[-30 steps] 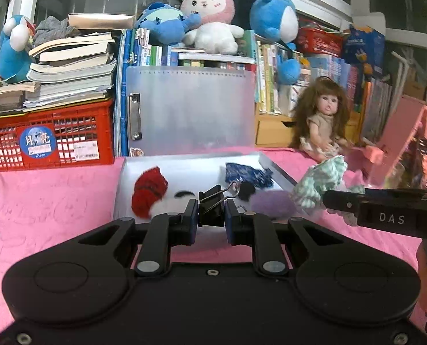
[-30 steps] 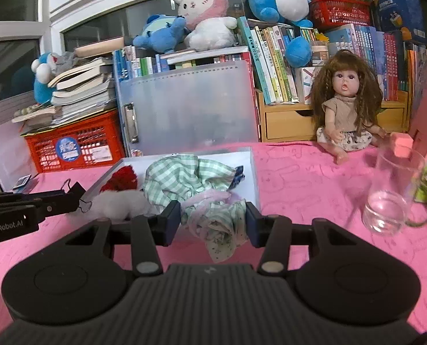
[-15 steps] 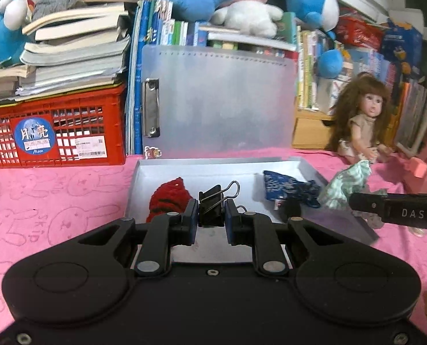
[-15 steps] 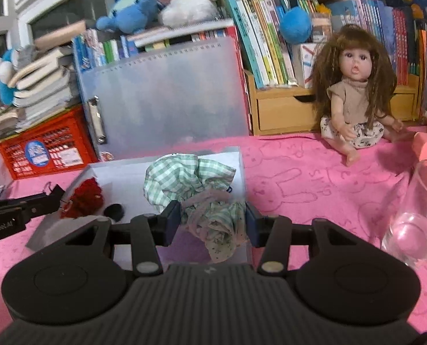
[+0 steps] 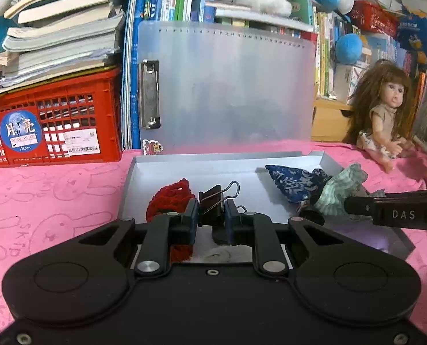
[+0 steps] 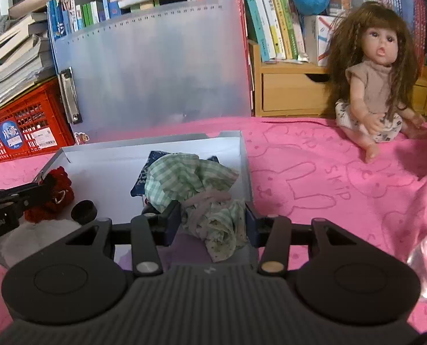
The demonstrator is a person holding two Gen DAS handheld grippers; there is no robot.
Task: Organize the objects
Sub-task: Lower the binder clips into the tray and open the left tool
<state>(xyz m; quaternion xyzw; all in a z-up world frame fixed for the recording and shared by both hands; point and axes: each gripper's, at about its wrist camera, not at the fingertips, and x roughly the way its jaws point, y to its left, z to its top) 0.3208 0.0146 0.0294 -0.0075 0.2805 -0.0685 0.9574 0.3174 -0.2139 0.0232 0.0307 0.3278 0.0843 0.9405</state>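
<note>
Left gripper (image 5: 211, 215) clenching a black binder clip (image 5: 212, 201) between its blue pads (image 5: 192, 215), holding it above the near-left part of the open grey box (image 5: 213, 159). Clip tilting, wire handles (image 5: 233, 188) pointing up and to the right, away from the camera, black body sitting lowest between the fingers. Long axis running roughly from near-left to far-right.

Right gripper (image 6: 212, 220) grasping a crumpled green-and-white checked cloth (image 6: 190, 178), with a pink band (image 6: 206, 198) across the bunched part; jaws pressing it from both sides near the box's near-right corner, against the right wall (image 6: 243, 166). Cloth bulging upward and away from the fingers, a loose flap hanging down below them; no clear long axis.

Lying inside the box: a red knitted piece (image 5: 170, 198) toward the left edge, a small black round cap (image 6: 84, 211) just beside it, a white fluffy thing (image 6: 38, 234) at the near-left corner, and a dark blue patterned pouch (image 5: 292, 184) toward the right, partly under the checked cloth, its pointed end aiming left.

Box resting on a pink cloth (image 6: 328, 178) printed with rabbits. Standing behind it: a frosted clipboard (image 5: 227, 86), a red crate (image 5: 55, 120) under stacked books, and a doll (image 6: 371, 86) sitting at the far right.
</note>
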